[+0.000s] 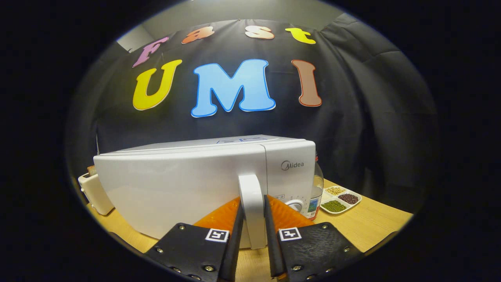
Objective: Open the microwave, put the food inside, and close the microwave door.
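White and boxy, the plastic microwave (188, 184) sat on the wooden table (372, 227) with its door shut. The gripper (253, 213) had both fingers squeezed on the upright white door handle (251, 203). A divided tray of beans (339, 199) lay far right.

My one camera rides just behind my two fingers (253, 219) and looks forward along them, low over the light wooden bench (375, 223). It faces the front of the glossy white box-shaped microwave (176, 184) from very near; its white upright door handle (251, 203) stands between my fingertips, pressed from both sides. Beyond the microwave's right end, the view reaches a white divided dish of beans (339, 199) near the bench's far right edge.
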`<state>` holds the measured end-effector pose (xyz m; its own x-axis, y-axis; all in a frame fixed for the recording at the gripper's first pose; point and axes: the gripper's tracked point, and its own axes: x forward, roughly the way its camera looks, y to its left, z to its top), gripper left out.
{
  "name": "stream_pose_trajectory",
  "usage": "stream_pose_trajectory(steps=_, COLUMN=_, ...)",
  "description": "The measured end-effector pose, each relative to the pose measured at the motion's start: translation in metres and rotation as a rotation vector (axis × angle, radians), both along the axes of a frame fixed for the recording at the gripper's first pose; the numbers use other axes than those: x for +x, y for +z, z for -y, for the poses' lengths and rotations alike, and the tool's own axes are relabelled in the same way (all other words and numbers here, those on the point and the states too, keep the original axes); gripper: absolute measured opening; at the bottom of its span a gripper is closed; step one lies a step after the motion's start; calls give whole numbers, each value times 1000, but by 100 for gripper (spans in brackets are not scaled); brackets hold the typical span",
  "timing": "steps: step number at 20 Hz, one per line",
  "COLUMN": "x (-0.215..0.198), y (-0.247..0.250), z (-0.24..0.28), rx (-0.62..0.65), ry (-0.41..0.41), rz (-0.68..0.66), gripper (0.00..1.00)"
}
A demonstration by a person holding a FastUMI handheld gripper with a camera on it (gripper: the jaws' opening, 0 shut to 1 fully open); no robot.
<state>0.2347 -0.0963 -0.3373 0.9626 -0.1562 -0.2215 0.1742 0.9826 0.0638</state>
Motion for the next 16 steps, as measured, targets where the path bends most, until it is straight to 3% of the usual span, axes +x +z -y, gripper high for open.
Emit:
stream_pose_trajectory(steps=1, x=-2, y=1, z=0, rx=-12, ry=1, rz=3, gripper=32)
stream_pose_trajectory(steps=2, x=-2, y=0, z=0, rx=-27, ry=3, rz=1, gripper=26)
stream_pose_trajectory(steps=5, x=-5, y=-1, z=1, rx=-24, ry=-6, rz=-9, gripper=26)
stream_pose_trajectory(steps=6, x=-7, y=0, z=1, rx=-14, ry=-12, rz=-18, gripper=18)
stream_pose_trajectory(steps=11, x=-11, y=-1, z=-1, rx=-22, ry=-15, rz=-31, gripper=19)
stream_pose_trajectory(steps=12, x=-13, y=-1, z=-2, rx=-16, ry=-24, rz=-38, gripper=11)
stream_pose_trajectory(steps=16, x=-31, y=4, z=-5, rx=-13, ry=-32, rz=-38, gripper=11)
